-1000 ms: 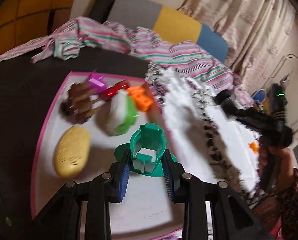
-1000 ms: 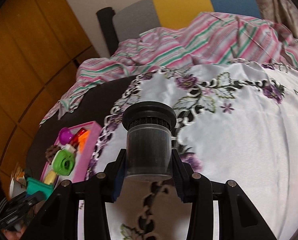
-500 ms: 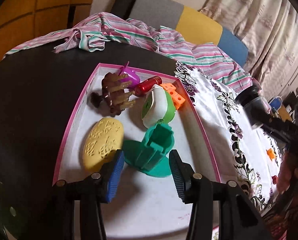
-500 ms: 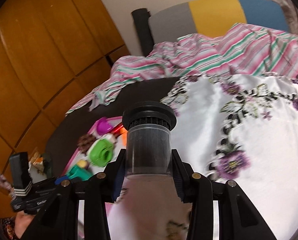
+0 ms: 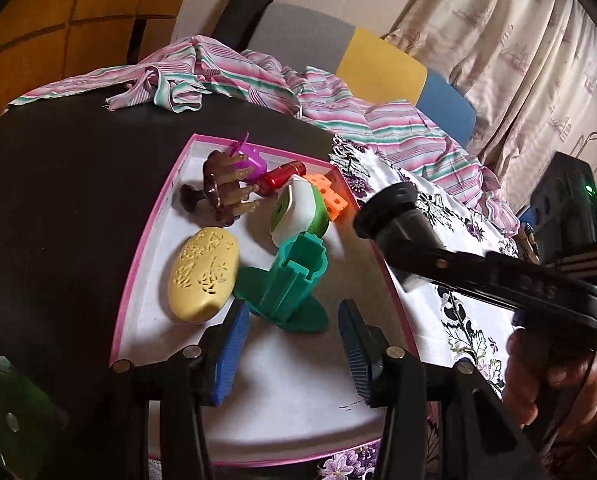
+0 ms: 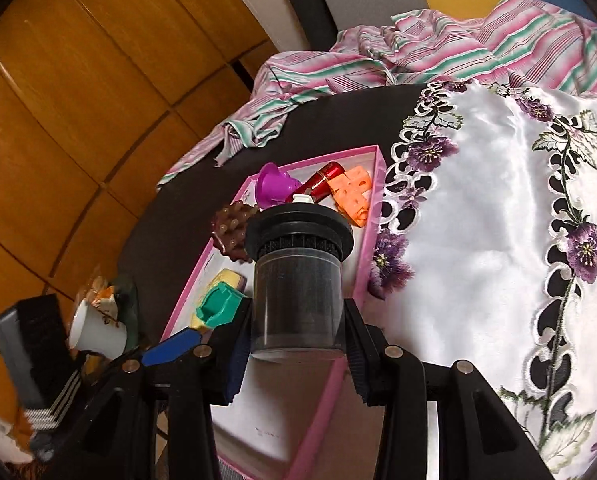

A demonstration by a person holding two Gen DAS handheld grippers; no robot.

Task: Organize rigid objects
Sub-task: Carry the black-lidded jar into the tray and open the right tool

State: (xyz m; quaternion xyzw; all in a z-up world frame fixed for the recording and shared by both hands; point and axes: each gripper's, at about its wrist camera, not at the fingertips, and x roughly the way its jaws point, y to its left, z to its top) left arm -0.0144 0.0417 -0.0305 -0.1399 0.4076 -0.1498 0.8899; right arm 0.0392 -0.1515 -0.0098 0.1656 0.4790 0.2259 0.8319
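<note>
Plainly, the right gripper [image 6: 298, 344] clamps the dark canister [image 6: 298, 280] above the pink tray [image 6: 362, 264] at its 3 o'clock rim, the left gripper [image 5: 292, 344] gapes empty behind the teal holder [image 5: 294, 276], so lowering risks knocking it.

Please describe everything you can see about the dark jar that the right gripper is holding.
The dark jar is a small cylinder with a smoky, see-through body, plastic as it looks, and a wider black cap with a ribbed band beneath its rim. The cap is on. The right gripper clamps it at the lower body, a blue pad on each side. It is held in the air above the right edge of the pink tray, cap pointing away from the hand. Its contents cannot be made out.
</note>
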